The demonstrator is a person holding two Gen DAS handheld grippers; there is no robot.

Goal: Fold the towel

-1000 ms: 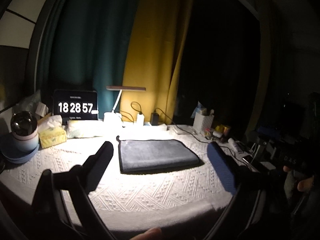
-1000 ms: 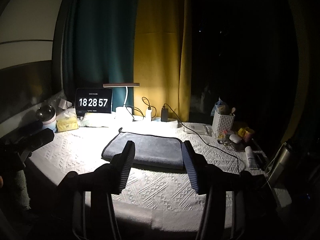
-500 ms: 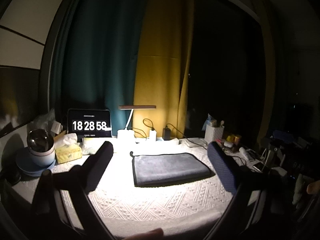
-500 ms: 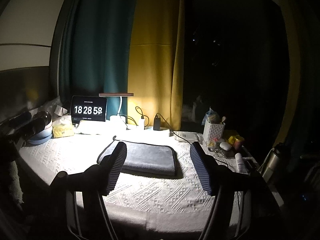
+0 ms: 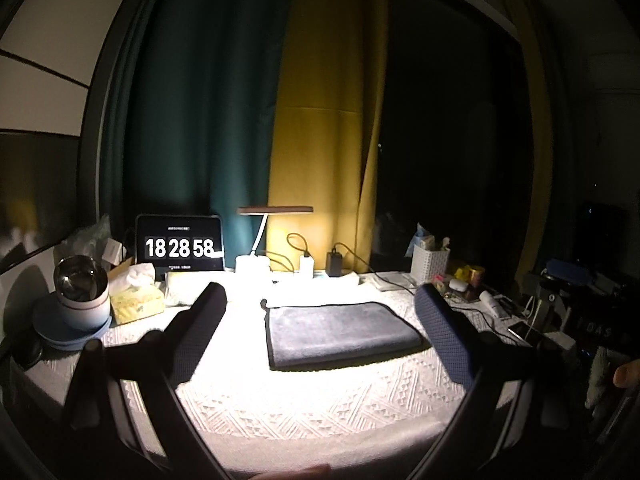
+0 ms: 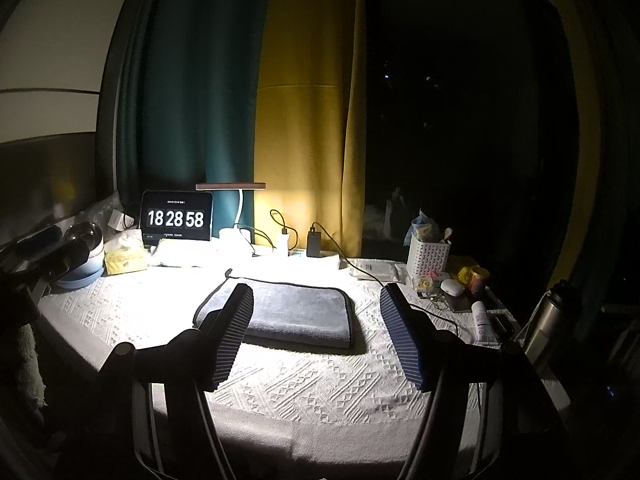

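Nearest you, your left claw (image 5: 320, 332) and right claw (image 6: 318, 332) both hang wide apart and empty, held back from the worktop (image 6: 320, 384), likely because the fold looks finished. At twelve o'clock the grey plush towel (image 5: 340, 330) lies flat as a neat, dark-edged rectangle on the white woven worktop cloth. Beyond, at eleven, a black flip-style clock (image 5: 179, 245) glows.

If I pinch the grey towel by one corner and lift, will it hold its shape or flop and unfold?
Probably floppy: the grey towel is soft, plush cloth lying in flat folded layers, so a one-corner lift would likely unfold it. It looks light for its size. The textured tablecloth may grip it, so pushing could bunch it. Both the left gripper and right gripper are open, clear of it.
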